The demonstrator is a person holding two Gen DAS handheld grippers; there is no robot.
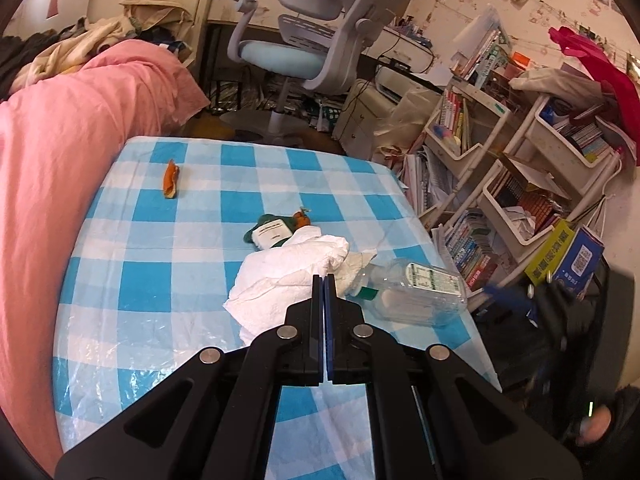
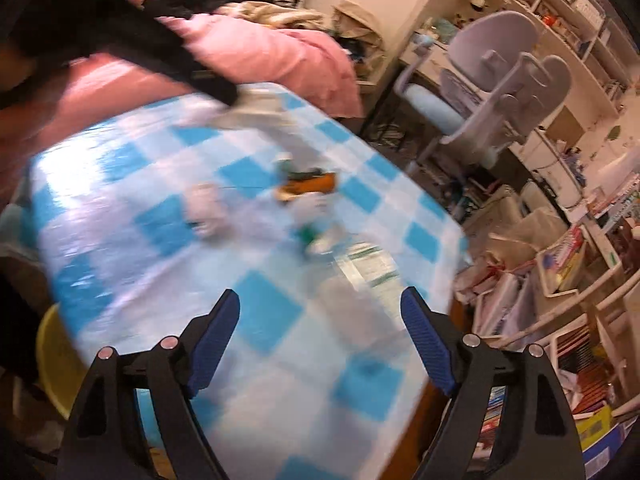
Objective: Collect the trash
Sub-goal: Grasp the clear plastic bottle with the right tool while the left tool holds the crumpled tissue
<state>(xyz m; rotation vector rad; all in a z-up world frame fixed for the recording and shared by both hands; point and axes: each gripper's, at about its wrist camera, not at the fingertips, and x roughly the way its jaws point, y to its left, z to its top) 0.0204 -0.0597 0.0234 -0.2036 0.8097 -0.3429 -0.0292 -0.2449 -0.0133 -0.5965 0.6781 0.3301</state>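
Crumpled tissue (image 1: 288,280) beside bottle (image 1: 416,292)

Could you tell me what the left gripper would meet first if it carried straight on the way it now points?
Most likely the crumpled white tissue directly past the shut left gripper; depth is uncertain.

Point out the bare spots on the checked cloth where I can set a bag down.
Free: the checked cloth left of the crumpled tissue, and the far strip behind the orange peel. Crowded: the middle right, with tissue, green packet and plastic bottle.
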